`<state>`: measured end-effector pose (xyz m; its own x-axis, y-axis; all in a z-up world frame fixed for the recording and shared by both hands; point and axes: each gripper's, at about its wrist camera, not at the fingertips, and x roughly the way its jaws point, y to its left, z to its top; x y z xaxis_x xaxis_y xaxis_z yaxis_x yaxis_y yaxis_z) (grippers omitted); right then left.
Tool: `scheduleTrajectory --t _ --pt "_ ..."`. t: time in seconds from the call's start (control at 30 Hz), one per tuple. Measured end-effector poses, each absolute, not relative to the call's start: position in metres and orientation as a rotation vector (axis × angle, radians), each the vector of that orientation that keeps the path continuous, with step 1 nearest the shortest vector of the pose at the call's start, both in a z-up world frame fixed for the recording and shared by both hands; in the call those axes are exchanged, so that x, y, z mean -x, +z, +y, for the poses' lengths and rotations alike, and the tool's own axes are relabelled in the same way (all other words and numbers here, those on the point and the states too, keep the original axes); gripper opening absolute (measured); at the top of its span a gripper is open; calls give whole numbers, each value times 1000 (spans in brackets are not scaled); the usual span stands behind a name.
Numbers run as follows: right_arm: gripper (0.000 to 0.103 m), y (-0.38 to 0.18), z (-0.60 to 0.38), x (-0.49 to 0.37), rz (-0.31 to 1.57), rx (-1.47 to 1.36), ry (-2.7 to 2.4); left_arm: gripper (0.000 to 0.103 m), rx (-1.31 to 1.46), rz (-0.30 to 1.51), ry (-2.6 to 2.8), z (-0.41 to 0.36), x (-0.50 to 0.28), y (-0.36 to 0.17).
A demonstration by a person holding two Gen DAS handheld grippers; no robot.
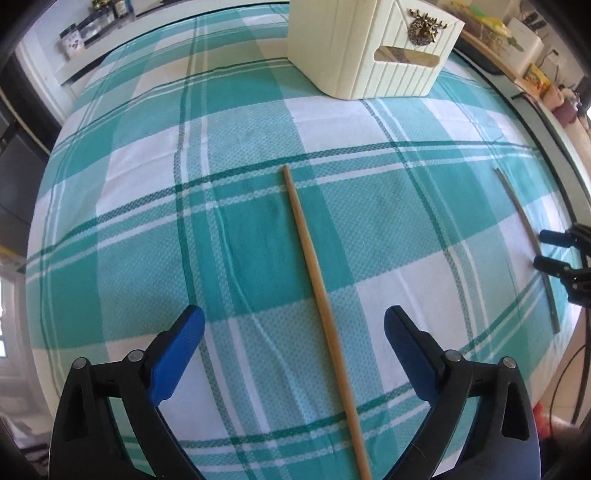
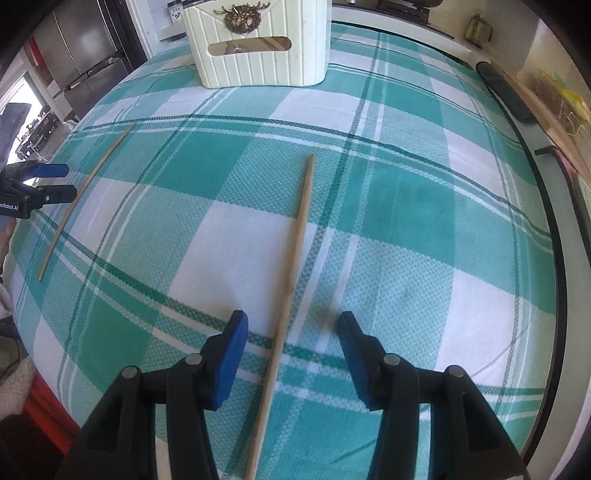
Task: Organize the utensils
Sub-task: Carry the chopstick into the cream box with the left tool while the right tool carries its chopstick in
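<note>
Lying lengthwise, each chopstick (image 1: 321,310) (image 2: 288,295) points toward the holder (image 1: 369,48), seemingly between spread tools (image 1: 294,325) (image 2: 293,328).

Bright, even daylight; soft shadows; heavy fisheye edge distortion.

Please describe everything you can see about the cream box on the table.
The box is cream, probably plastic, with vertical ribs and rounded corners. One side has a brass-coloured deer-head ornament above a slot-shaped handle cut-out, through which something inside shows faintly. It stands upright on the checked cloth at the far end, apart from both chopsticks.
</note>
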<state>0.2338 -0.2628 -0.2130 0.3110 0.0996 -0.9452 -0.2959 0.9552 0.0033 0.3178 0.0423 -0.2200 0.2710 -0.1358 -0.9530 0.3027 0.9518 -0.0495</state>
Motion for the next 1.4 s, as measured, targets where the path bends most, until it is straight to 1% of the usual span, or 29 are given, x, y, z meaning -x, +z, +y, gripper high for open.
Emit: scheduleTrajectory --t 0.03,0.07,0.13,0.2,0.23,0.27,0.3,0.33,0.37,0.4,0.43,0.47,0.57,0.67,0.9,1.0,1.2,1.4 --pt "53 -213 -262 -242 1236 183 266 86 -163 1277 -291 39 -326 -222" --pt "53 -213 -261 -251 1241 182 264 83 -168 1287 -282 37 -332 -223" --pt "54 -214 -260 -270 1257 175 255 83 -173 1284 -259 33 -342 -224" --pt "50 -215 -257 -286 1263 175 238 81 -186 1273 -235 27 -347 -227" --pt "44 -215 -256 -293 1266 174 227 81 -179 1262 -231 26 -347 -227" --pt "34 -214 -256 -299 1265 172 212 77 -170 1251 -231 25 -346 -226" --pt "28 -214 -256 -303 1265 165 203 74 -166 1241 -234 23 -345 -225" --pt "21 -213 -255 -307 1262 157 204 63 -165 1232 -241 22 -343 -223" --pt "17 -213 -255 -308 1257 160 203 46 -159 1224 -252 20 -341 -221" --pt "16 -213 -254 -309 1251 167 201 34 -151 1219 -264 19 -340 -219" --pt "10 -213 -253 -308 1245 175 198 13 -144 1217 -272 18 -338 -218" --pt "8 -212 -253 -308 1237 172 201 7 -132 1221 -279 18 -337 -217" --pt "7 -203 -256 -299 1192 103 227 5 -85 1199 -288 24 -328 -211" --pt "7 -177 -263 -282 1102 55 246 5 -47 1129 -304 29 -311 -188" --pt "7 -81 -267 -233 843 38 320 5 50 913 -396 49 -274 -99" --pt "7 -54 -266 -220 771 34 350 5 90 839 -430 57 -263 -66" --pt "7 -13 -267 -228 652 2 348 5 168 713 -481 67 -268 -8" --pt "7 36 -268 -260 556 -19 335 5 186 622 -486 67 -301 53"
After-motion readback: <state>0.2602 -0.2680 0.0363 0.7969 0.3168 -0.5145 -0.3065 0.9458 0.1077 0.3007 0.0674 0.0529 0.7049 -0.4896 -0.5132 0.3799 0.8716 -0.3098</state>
